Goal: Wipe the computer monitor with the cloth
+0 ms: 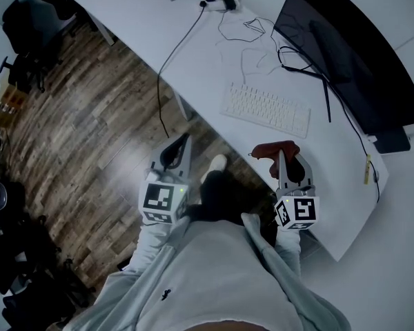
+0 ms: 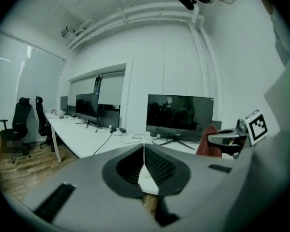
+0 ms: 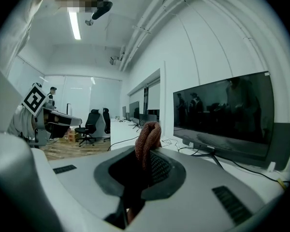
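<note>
The black monitor (image 1: 352, 54) stands on the long white desk (image 1: 193, 54) at the upper right, its screen dark; the left gripper view has the monitor (image 2: 180, 113) straight ahead, and it fills the right of the right gripper view as the monitor (image 3: 227, 112). My right gripper (image 1: 281, 152) is shut on a folded reddish-brown cloth (image 1: 274, 149) at the desk's near edge; the cloth (image 3: 147, 140) pokes up between the jaws. My left gripper (image 1: 185, 139) hangs over the floor just off the desk edge, jaws shut with nothing between them.
A white keyboard (image 1: 265, 107) lies in front of the monitor, with loose cables (image 1: 252, 33) and a power strip (image 1: 219, 2) behind it. Black office chairs (image 1: 31, 29) stand on the wood floor (image 1: 90, 129) at the far left.
</note>
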Demonstrator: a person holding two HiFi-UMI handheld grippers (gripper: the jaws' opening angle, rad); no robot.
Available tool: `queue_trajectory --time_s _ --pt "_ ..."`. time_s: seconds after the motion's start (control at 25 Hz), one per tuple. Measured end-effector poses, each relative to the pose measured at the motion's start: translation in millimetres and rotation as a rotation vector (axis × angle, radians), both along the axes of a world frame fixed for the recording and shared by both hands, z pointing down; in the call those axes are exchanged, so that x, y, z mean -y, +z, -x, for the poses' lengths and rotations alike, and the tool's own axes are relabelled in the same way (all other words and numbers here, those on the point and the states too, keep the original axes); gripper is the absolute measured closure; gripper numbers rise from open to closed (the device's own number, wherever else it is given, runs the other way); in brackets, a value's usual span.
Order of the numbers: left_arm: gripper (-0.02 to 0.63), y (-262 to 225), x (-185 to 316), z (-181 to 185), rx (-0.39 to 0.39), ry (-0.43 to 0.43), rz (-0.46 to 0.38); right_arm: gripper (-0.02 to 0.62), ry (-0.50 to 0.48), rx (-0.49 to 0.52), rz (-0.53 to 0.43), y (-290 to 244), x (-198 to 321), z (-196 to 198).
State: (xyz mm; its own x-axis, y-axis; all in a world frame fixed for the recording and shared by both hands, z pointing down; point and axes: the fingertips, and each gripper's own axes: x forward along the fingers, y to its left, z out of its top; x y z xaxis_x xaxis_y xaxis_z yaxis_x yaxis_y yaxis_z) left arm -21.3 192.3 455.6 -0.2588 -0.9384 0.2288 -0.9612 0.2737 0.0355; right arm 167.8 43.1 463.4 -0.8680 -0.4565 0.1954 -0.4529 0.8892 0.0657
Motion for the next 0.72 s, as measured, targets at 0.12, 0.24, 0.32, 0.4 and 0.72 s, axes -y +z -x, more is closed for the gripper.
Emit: queue_trajectory --time_s 0.12,0.24,0.32,0.4,0.72 --pt "0.584 0.4 28.3 23.3 0.008 0.006 0.010 0.560 0.010 0.012 0.005 2.3 27.9 20.9" --pt "0.584 -4.2 65.1 45.9 0.012 0.019 0.010 0.560 0.031 0.029 0.015 1.7 59.4 39.6" --pt "0.584 -11.9 94.4 58.9 0.016 0.039 0.003 0.560 0.048 0.039 0.021 -1.8 82.8 50.0" --pt "0.584 -22.4 125.7 70.6 0.028 0.063 -0.008 0.560 0.066 0.046 0.019 -7.4 106.8 59.1" --pt "0.584 -41.6 223.3 102.1 0.056 0.125 -0.033 0.560 0.126 0.078 0.004 -29.0 190.6 81.9"
